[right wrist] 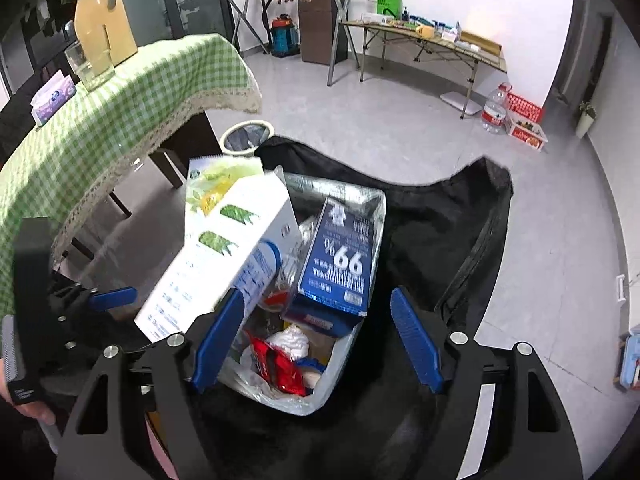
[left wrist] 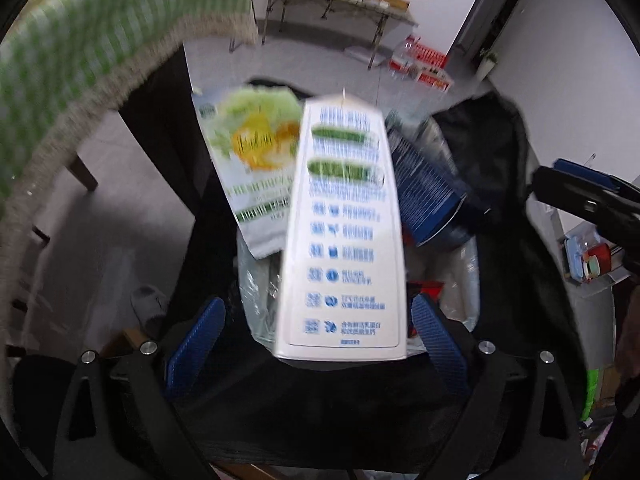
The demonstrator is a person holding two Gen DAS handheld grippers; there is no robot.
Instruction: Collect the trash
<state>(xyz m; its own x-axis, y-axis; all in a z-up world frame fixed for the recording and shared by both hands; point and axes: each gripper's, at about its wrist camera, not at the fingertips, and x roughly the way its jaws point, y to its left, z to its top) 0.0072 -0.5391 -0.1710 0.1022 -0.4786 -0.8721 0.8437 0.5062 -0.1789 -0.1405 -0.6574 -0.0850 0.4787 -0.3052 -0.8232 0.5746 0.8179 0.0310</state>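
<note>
A tall white carton (left wrist: 340, 232) with blue and green print stands tilted between the fingers of my left gripper (left wrist: 316, 348). It is blurred, and the blue pads (left wrist: 196, 352) stand wide of it with a gap on the left, so the gripper is open. In the right wrist view the carton (right wrist: 216, 256) leans over the left rim of the black bag (right wrist: 440, 216). Inside the bag, a clear liner (right wrist: 340, 356) holds a blue box (right wrist: 340, 264), a green and yellow pouch (right wrist: 218, 180), a red wrapper (right wrist: 276, 364) and white tissue (right wrist: 290, 340). My right gripper (right wrist: 316, 344) hangs open over the bag with nothing in it.
On the left a table with a green checked cloth (right wrist: 120, 108) carries a yellow pitcher (right wrist: 102, 24), a glass (right wrist: 86, 64) and a tissue pack (right wrist: 52, 96). A small round bin (right wrist: 246, 136) stands on the floor behind the bag. A folding table (right wrist: 424, 44) and a water bottle (right wrist: 496, 108) stand farther off.
</note>
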